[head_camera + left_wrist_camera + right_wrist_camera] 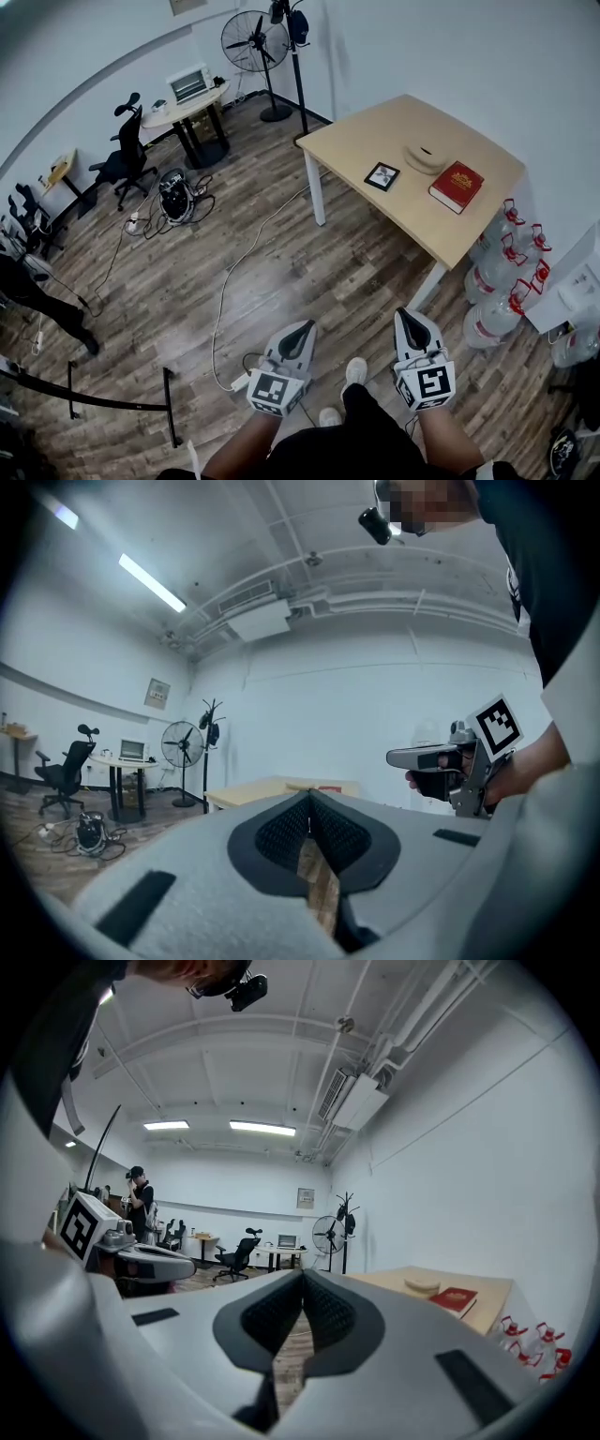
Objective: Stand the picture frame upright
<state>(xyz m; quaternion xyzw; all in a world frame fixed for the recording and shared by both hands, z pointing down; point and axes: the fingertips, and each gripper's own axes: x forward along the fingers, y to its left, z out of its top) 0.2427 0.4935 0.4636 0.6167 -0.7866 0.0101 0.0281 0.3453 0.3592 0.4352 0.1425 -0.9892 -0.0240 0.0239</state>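
**Foreground.** The person's forearms hold both tools low over the wood-plank floor (309, 272), with a pair of white shoes (354, 372) showing between them.
- Left gripper (305, 326): the grey jaws are pressed together at the tips, with nothing between them.
- Right gripper (405, 315): the jaws are likewise closed on nothing.
- The two grippers sit side by side, apart from each other, with their marker cubes facing up. Both are well apart from the table.
- A thin white cable (225, 291) trails across the boards to the left of them.

**Middle distance.** A light wooden tabletop (375, 131) stands on white legs.
- The small black-edged picture frame (382, 175) lies flat on it, face up, toward the edge nearer the person. Neither gripper touches it.
- Just beyond the frame rests a round tan disc-shaped object (428, 157).
- To the right of the frame lies a red hardcover book (457, 186), also flat.
- The frame is near both of these but touches neither.
- Clear large water bottles with red fittings (506, 272) are clustered on the floor beside the table's right side.

**Background.** A black pedestal fan (255, 42) stands by the far wall. To its left is a white countertop oven (187, 84) on a second, round tabletop, with a black office chair (122, 155) beside it.
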